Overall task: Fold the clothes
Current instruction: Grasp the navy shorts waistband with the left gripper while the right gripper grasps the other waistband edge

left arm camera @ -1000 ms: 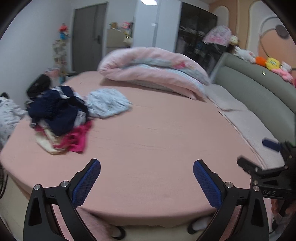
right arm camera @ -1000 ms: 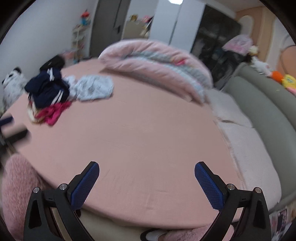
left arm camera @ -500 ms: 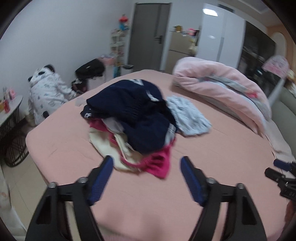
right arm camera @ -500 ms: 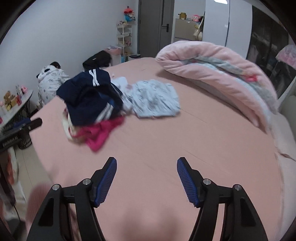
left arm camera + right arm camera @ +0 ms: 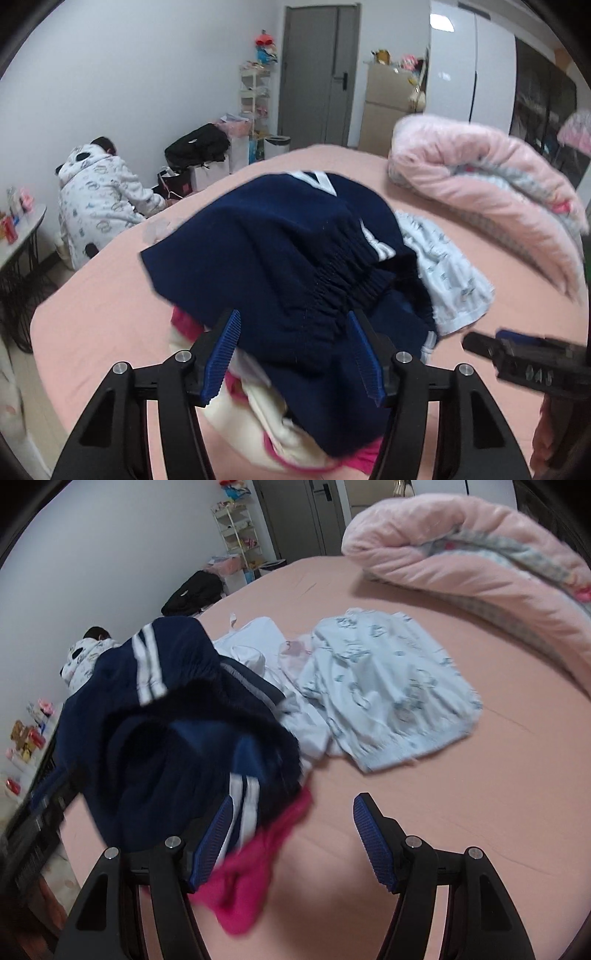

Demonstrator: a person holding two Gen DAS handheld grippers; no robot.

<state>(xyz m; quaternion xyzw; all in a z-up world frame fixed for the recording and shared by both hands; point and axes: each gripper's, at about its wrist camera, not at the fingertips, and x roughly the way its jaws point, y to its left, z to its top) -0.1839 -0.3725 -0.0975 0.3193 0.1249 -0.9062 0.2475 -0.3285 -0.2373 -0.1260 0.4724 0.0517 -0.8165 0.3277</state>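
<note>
Left tongs (image 5: 293,354) released around navy garment (image 5: 280,258), right tongs (image 5: 291,840) released over pink garment (image 5: 247,871)

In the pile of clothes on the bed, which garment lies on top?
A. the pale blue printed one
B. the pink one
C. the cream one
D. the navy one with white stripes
D: the navy garment drapes over the pink garment and the cream garment, while the pale blue garment lies flat on the bed beside the pile.
</note>
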